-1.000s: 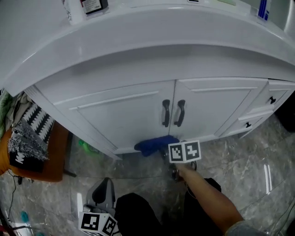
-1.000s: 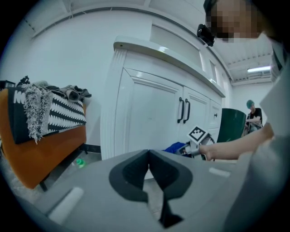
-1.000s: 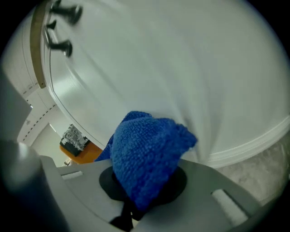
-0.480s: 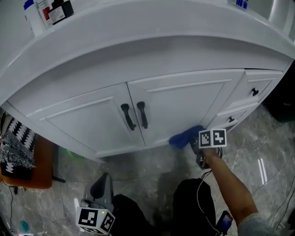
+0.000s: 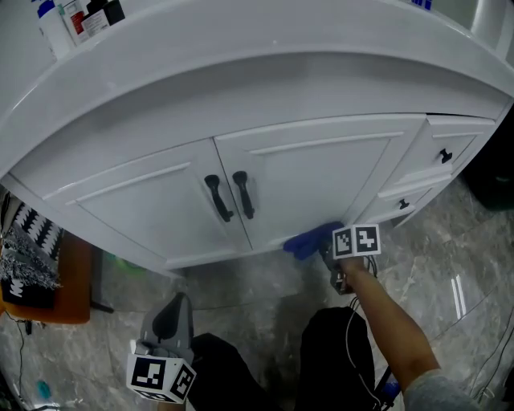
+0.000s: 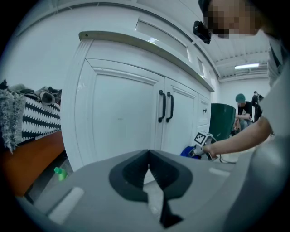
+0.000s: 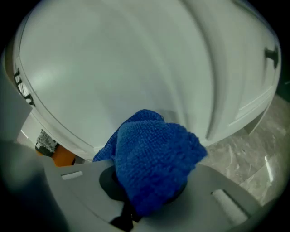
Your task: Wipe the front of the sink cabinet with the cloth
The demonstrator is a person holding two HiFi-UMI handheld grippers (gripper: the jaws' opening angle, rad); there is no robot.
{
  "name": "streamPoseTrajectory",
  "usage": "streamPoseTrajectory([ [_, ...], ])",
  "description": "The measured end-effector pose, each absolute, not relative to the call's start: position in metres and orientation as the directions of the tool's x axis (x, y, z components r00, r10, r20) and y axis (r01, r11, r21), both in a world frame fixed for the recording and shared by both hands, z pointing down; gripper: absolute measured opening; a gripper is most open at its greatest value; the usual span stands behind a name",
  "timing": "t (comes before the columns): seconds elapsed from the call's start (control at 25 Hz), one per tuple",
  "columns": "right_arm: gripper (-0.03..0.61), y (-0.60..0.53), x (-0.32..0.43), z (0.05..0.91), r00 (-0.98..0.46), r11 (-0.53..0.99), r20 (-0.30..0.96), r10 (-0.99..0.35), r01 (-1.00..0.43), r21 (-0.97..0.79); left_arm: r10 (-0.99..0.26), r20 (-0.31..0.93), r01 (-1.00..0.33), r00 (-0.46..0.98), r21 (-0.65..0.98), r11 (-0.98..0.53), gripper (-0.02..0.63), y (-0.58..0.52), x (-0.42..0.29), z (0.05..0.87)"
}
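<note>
Right gripper (image 5: pixel 328 250) is low at the foot of the sink cabinet (image 5: pixel 313 181), jaws clamped on the blue cloth (image 7: pixel 152 158). Its own view shows the wad bulging up and out of the jaws and hiding them. The cloth's free end is bunched up against the white front. From the head view the cloth sits on the bottom rail of the right-hand door, just left of the drawer stack (image 5: pixel 438 172). The left gripper (image 6: pixel 148 170) hangs well back near the floor, its dark pads pressed together along one seam with nothing between them. Each gripper's cube carries black-and-white square markers, patterns rather than letters. The bottles (image 5: pixel 76 20) on the counter's far left corner have labels in red, black and white, too small to read. The cloth is thick, looped terry, deep blue and crumpled into a rounded lump. The cabinet is smooth, painted white, with recessed panel doors and a pair of slim, curved black handles (image 5: pixel 229 195) at the centre seam. The drawers have small black pulls. The countertop (image 5: pixel 241 64) is glossy white with a bowed front edge. The floor (image 5: pixel 450 265) is polished grey stone-look tile with pale veins. Off to the left, a black-and-white zigzag knit (image 5: pixel 28 249) drapes over something orange-brown.
</note>
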State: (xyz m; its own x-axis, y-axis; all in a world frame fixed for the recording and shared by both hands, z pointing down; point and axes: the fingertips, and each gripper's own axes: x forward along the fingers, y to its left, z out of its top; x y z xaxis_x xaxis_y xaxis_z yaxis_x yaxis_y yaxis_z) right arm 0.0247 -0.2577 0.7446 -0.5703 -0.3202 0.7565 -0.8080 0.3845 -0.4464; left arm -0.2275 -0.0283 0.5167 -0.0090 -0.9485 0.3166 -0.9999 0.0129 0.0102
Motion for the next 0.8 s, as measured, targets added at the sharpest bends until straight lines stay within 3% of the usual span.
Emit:
streamPoseTrajectory([
  [0.24, 0.029, -0.221, -0.097, 0.738, -0.661, 0.562, 0.723, -0.200, -0.682, -0.468, -0.951, 0.300, -0.997, -0.073, 0.010, 0.080, 0.009, -0.009, -0.251, 0.512],
  [0.8, 0.029, -0.118, -0.295, 0.717, -0.804, 0.513, 0.587, -0.093, -0.544, -0.664, -0.938, 0.290, -0.979, -0.190, 0.013, 0.203, 0.009, 0.059, -0.319, 0.506],
])
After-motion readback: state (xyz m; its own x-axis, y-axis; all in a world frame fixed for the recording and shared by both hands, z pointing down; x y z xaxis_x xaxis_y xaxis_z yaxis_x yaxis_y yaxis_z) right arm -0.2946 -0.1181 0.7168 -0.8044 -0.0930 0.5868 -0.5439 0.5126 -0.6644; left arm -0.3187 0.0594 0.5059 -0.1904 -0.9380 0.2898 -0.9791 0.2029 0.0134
